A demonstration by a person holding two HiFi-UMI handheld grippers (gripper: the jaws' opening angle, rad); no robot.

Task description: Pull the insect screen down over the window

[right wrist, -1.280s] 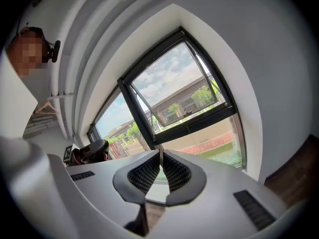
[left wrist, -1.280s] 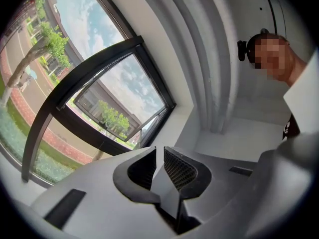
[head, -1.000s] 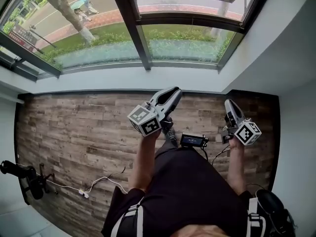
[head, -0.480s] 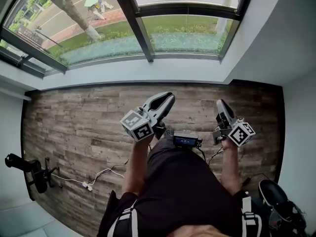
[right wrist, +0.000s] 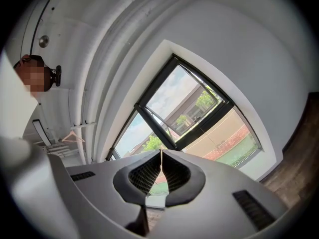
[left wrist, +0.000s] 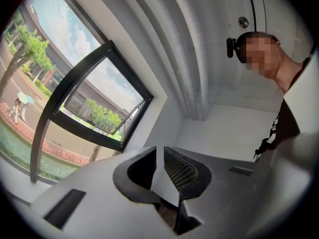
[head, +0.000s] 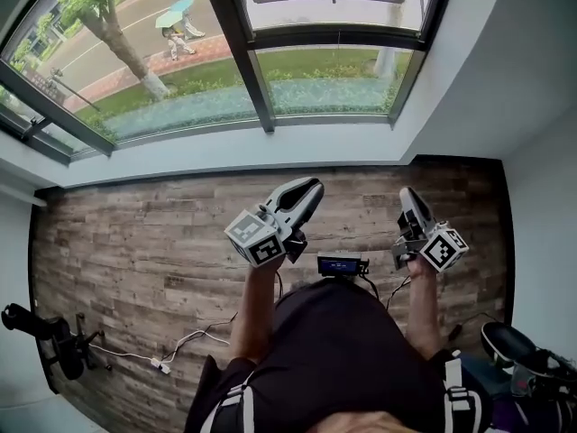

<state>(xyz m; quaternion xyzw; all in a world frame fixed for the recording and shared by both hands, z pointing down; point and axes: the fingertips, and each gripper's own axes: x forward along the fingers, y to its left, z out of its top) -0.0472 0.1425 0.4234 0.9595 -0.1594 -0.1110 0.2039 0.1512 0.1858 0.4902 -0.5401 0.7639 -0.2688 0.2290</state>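
Left gripper (head: 311,186) released, jaws slightly apart and empty, right gripper (head: 407,193) clenched tip to tip on nothing, floor (head: 135,233) beneath both, window (head: 334,79) just ahead of them.

No legible text anywhere

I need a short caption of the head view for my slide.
A person faces the window, left gripper and right gripper empty over the wooden floor.
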